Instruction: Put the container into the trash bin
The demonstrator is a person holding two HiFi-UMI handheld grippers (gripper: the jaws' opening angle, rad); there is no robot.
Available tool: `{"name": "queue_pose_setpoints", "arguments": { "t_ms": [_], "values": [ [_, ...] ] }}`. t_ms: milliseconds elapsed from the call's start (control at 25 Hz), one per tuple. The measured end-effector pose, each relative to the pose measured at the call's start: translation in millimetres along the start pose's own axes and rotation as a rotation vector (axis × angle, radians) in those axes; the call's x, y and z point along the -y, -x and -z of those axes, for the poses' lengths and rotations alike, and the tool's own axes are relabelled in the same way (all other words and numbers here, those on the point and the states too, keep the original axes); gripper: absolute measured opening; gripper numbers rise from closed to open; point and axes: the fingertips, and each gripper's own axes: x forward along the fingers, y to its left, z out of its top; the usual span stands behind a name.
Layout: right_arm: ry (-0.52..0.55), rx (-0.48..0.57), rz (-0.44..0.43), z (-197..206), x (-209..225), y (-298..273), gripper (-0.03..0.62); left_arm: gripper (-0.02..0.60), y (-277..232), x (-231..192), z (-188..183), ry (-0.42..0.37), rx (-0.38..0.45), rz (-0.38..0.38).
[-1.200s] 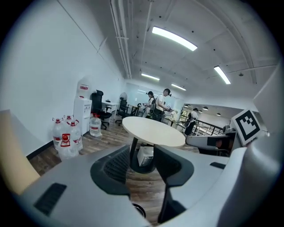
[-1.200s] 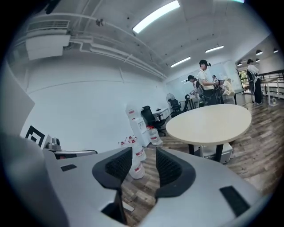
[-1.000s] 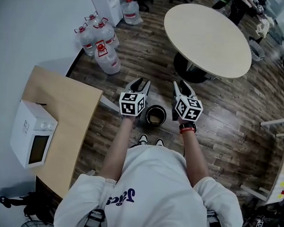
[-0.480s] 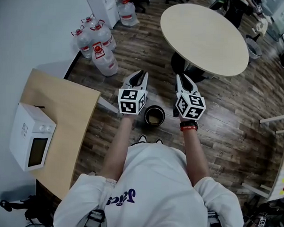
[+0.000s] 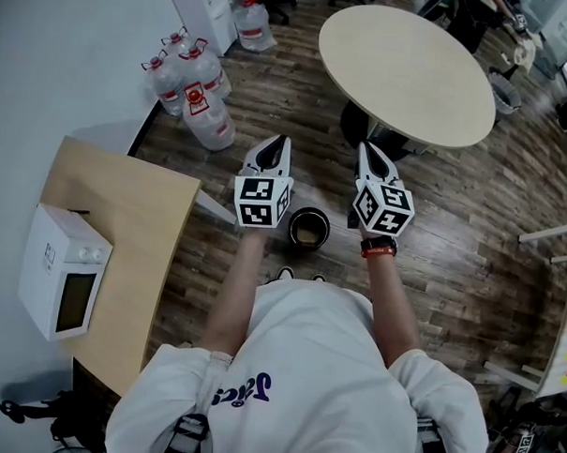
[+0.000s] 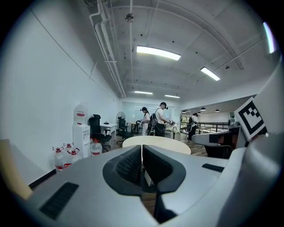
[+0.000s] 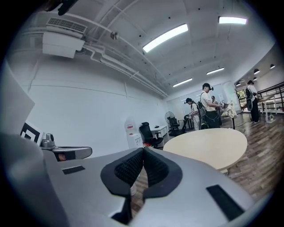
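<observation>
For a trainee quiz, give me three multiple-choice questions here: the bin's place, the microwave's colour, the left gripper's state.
1. Where is the bin? A on the round table; B on the floor; C on the desk.
2. The microwave is: A black; B white; C red.
3. The left gripper is: A shut and empty; B wide open; C holding a bottle.
Answers: B, it stands on the wood boards; B, its casing is white; A, its jaws meet with nothing between them.

Bright, even light from ceiling strip lamps — fisheye bending and dark vignette at the edges.
</observation>
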Motion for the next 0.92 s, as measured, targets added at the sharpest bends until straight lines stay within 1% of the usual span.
{"name": "queue_pose_setpoints", "arguments": {
  "t_ms": [200,400,480,560,640,680,760,800,840,920],
  "values": [
    [-0.006,-0.002,0.004,0,1,6,0.015,0.026,4,2,-2,0.013,0.006,0.006],
    [-0.008,-0.013,0.007,9,-3,10,0.015,0.020,8,-2,8,0.086,-0.004,0.009],
    [-0.013,-0.024,0.009,15,-4,11,0.015,0.020,8,-1,15,0.088,-0.022,0.021],
    [-0.017,-0.043,0.010,23,-3,14,0.015,0.020,8,4,26,0.049,-0.062,0.041],
    [-0.023,-0.066,0.010,34,0,16,0.015,0.020,7,15,42,-0.015,-0.118,0.071],
    [-0.030,-0.078,0.010,40,2,17,0.015,0.020,5,22,51,-0.034,-0.145,0.093],
    [-0.045,-0.104,0.014,55,7,15,0.015,0.020,1,34,75,-0.046,-0.195,0.143],
    [-0.050,-0.118,0.016,63,10,13,0.015,0.020,-2,38,89,-0.068,-0.219,0.167],
    [-0.052,-0.134,0.018,72,12,10,0.015,0.020,-3,42,105,-0.113,-0.246,0.190],
    [-0.057,-0.168,0.018,92,15,5,0.015,0.020,-5,51,142,-0.240,-0.307,0.238]
  ]
}}
